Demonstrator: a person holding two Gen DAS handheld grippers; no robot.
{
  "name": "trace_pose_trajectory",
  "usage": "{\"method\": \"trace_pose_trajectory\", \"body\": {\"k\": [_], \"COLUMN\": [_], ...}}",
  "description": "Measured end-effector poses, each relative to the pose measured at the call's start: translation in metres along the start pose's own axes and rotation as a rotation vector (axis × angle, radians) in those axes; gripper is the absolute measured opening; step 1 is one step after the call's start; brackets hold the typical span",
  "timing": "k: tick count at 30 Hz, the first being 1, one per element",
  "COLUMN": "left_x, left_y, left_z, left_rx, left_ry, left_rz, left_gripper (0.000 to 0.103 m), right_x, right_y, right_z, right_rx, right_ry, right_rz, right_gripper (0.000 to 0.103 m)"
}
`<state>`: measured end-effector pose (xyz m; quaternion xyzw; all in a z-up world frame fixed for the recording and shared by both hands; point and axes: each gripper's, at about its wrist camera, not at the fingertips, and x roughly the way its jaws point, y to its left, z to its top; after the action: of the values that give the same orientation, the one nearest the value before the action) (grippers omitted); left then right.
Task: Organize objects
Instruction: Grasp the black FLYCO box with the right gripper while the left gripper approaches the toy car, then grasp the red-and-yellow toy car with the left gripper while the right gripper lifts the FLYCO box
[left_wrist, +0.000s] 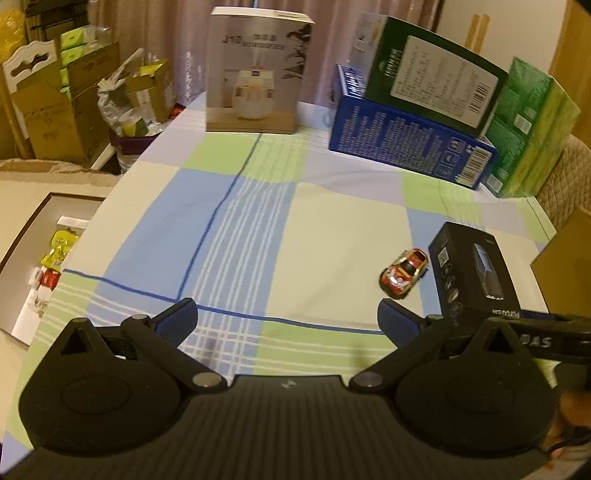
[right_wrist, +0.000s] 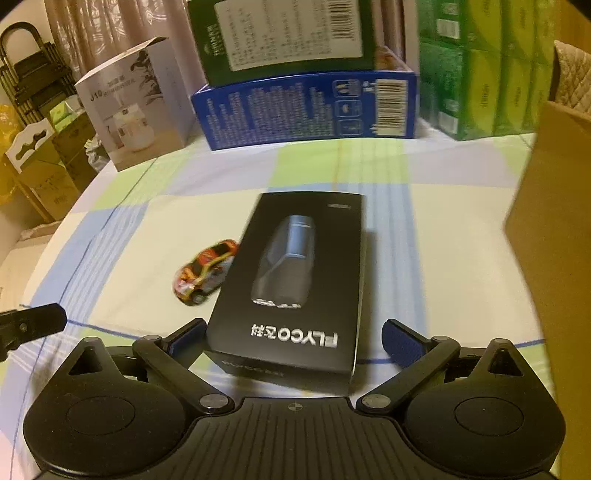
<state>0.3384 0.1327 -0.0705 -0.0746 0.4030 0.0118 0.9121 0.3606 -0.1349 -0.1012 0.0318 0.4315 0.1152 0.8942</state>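
A black FLYCO box (right_wrist: 299, 273) lies flat on the checked tablecloth (right_wrist: 424, 258), its near end between the spread fingers of my right gripper (right_wrist: 294, 328). The right finger stands clear of the box; the left finger is at its corner. A small red and gold toy car (right_wrist: 207, 273) rests against the box's left side. In the left wrist view my left gripper (left_wrist: 286, 314) hovers open and empty over the cloth, with the toy car (left_wrist: 404, 273) and the black box (left_wrist: 472, 269) ahead to its right.
At the table's far edge stand a white humidifier box (left_wrist: 255, 70), a blue box (left_wrist: 410, 144) with a dark green box (left_wrist: 436, 74) leaning on it, and green tissue packs (left_wrist: 528, 129). A cardboard box (right_wrist: 554, 229) rises at the right. Cartons crowd the floor at left.
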Motion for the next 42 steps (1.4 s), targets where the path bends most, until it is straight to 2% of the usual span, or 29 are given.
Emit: {"method": "trace_pose_trajectory", "body": {"k": [6, 12, 13, 14, 20, 22, 26, 29, 31, 33, 37, 42], "left_x": [0.003, 0.011, 0.013, 0.016, 0.043, 0.052, 0.071, 0.084, 0.093, 0.097, 0.098, 0.087], "left_y": [-0.017, -0.035, -0.039, -0.042, -0.064, -0.071, -0.086, -0.097, -0.102, -0.107, -0.111, -0.104], "left_z": [0.001, 0.003, 0.004, 0.004, 0.009, 0.012, 0.015, 0.016, 0.018, 0.018, 0.021, 0.016], "left_rx": [0.035, 0.117, 0.143, 0.163, 0.296, 0.327, 0.381, 0.418, 0.424, 0.43, 0.441, 0.385], "left_ry": [-0.003, -0.01, -0.009, -0.008, 0.009, 0.014, 0.014, 0.015, 0.026, 0.012, 0.026, 0.063], "left_rz": [-0.03, -0.057, -0.062, -0.064, -0.073, -0.112, -0.162, -0.168, -0.162, -0.167, -0.182, -0.17], "left_gripper": [0.102, 0.1, 0.099, 0.098, 0.083, 0.07, 0.06, 0.047, 0.034, 0.034, 0.027, 0.027], "right_x": [-0.006, 0.003, 0.003, 0.003, -0.004, -0.006, -0.004, -0.003, -0.004, -0.004, -0.003, -0.007], "right_y": [-0.014, -0.01, -0.01, -0.011, -0.023, -0.026, -0.037, -0.043, -0.046, -0.047, -0.046, -0.045], "right_z": [0.001, 0.0, 0.0, 0.001, 0.009, 0.009, 0.009, 0.009, 0.008, 0.008, 0.007, 0.006], "right_rx": [-0.012, -0.112, -0.127, -0.131, -0.089, -0.083, -0.064, -0.05, -0.041, -0.04, -0.047, -0.032], "right_ry": [-0.035, -0.061, -0.065, -0.071, -0.09, -0.093, -0.082, -0.081, -0.085, -0.085, -0.087, -0.081], "right_rz": [0.021, 0.042, 0.04, 0.045, 0.017, 0.007, -0.007, -0.01, -0.01, -0.007, -0.007, 0.018], "right_gripper": [0.099, 0.098, 0.094, 0.077, 0.076, 0.076, 0.076, 0.076, 0.076, 0.076, 0.076, 0.076]}}
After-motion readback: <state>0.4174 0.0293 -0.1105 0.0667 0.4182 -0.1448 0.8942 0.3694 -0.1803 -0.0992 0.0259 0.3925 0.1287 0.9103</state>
